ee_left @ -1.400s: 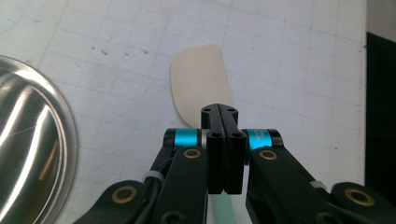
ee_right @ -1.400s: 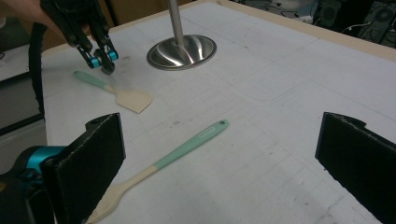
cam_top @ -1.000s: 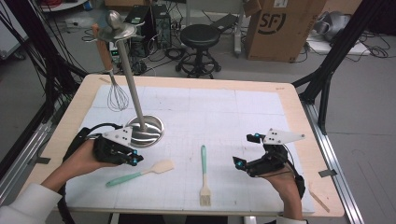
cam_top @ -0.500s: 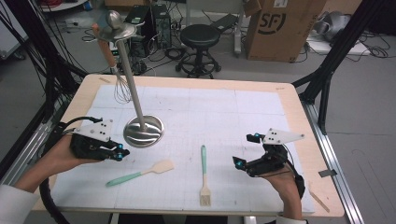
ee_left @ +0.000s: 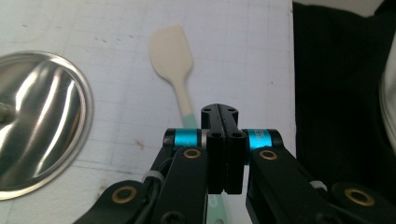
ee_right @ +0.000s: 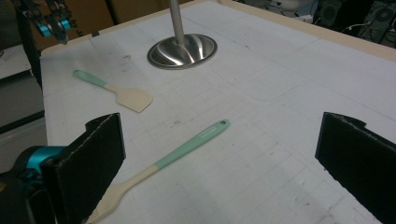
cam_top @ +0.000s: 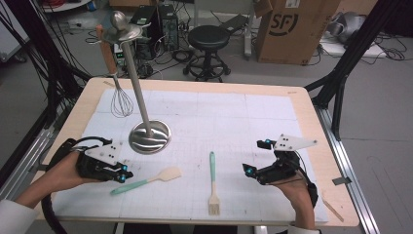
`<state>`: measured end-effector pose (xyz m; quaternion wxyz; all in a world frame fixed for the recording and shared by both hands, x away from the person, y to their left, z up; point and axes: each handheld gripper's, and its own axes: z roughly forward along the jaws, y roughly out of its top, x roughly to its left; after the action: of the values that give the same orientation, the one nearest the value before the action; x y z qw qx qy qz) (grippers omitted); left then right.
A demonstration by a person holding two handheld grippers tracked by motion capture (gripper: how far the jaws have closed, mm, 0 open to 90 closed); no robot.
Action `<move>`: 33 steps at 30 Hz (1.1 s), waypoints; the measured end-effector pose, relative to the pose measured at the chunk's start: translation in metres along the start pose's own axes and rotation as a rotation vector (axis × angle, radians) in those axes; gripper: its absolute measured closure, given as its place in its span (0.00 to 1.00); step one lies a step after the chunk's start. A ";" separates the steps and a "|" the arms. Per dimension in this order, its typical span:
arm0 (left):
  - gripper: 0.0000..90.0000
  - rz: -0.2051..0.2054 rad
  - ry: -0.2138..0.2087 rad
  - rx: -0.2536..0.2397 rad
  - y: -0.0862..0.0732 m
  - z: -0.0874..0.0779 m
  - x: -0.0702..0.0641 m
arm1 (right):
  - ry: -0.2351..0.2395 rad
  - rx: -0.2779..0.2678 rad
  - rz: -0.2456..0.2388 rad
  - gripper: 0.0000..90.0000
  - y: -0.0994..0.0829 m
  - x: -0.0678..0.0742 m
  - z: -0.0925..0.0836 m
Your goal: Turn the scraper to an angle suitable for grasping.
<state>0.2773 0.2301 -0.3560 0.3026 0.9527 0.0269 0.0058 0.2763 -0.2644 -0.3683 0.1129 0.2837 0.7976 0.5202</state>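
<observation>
Left tool [cam_top: 122, 173] sits near the worktop's [cam_top: 302, 105] front-left corner with its jaws pressed together and nothing between them, hovering over the green handle end of the spatula [cam_top: 146, 181]. In the left gripper view the spatula [ee_left: 175, 70] runs straight ahead of the jaws, its cream blade farthest away, so its long axis lines up with the tool rather than across it. On the worktop it lies slantwise, blade toward the centre. Whether the jaw tips touch the handle I cannot tell.

Right tool [cam_top: 255, 169] rests near the front-right corner, jaws spread wide and empty. The brush [cam_top: 212, 183] lies between the two tools, long axis running front to back, bristles at the front edge, nearer the right tool. A steel stand [cam_top: 149, 136] rises from left of centre, with a whisk [cam_top: 121, 102] hanging from its top.
</observation>
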 end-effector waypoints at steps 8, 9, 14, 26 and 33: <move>1.00 0.006 -0.027 0.076 -0.008 0.020 -0.005 | 0.001 -0.003 -0.005 0.00 0.000 0.000 0.000; 1.00 0.002 -0.032 0.081 -0.009 0.022 -0.005 | 0.001 -0.001 -0.002 0.00 0.000 0.000 0.000; 1.00 -0.021 -0.036 0.108 -0.016 0.033 -0.007 | 0.000 -0.006 -0.004 0.00 0.000 0.000 -0.001; 1.00 -0.036 -0.048 0.171 -0.024 0.046 -0.002 | 0.002 0.001 -0.003 0.00 0.000 0.000 0.001; 1.00 -0.063 -0.042 0.194 -0.028 0.049 0.003 | 0.001 0.000 -0.003 0.00 0.000 0.000 0.000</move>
<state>0.2801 0.2247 -0.4123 0.2094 0.9761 0.0512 -0.0262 0.2767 -0.2644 -0.3689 0.1134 0.2824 0.7980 0.5201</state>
